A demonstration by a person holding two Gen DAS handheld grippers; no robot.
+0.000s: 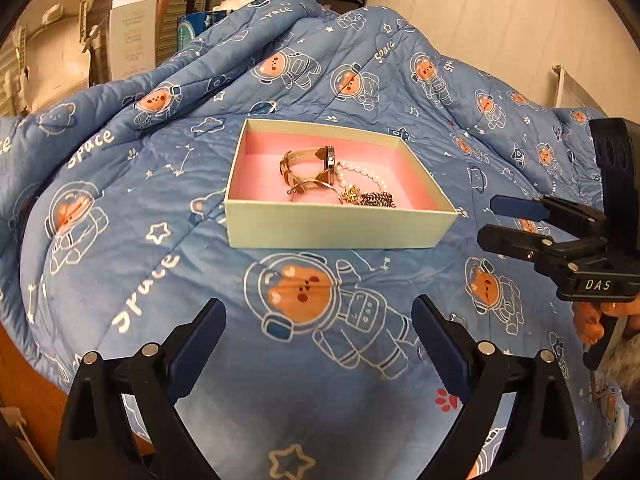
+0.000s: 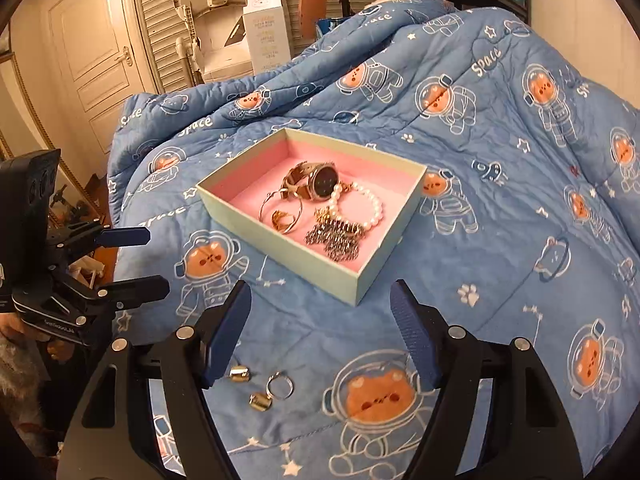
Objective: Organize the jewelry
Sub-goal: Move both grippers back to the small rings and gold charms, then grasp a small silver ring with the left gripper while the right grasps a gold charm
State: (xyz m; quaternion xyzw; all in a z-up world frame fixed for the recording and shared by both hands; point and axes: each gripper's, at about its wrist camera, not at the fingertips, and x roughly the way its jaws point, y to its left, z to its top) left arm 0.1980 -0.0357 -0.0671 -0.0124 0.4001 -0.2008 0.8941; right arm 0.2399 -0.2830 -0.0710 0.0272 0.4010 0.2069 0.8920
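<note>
A pale green box with pink lining sits on the blue astronaut-bear quilt. Inside lie a watch, a pearl bracelet, a sparkly chain, a hoop and a gold ring. My left gripper hovers open in front of the box, empty. My right gripper is open too, nothing between its fingers. Below it on the quilt lie two small gold rings and a silver ring.
The quilt bunches up into a ridge behind the box. A tall white carton stands beyond it, by a louvred wall and dark shelving. A panelled door is far left. A person's hand grips the right tool.
</note>
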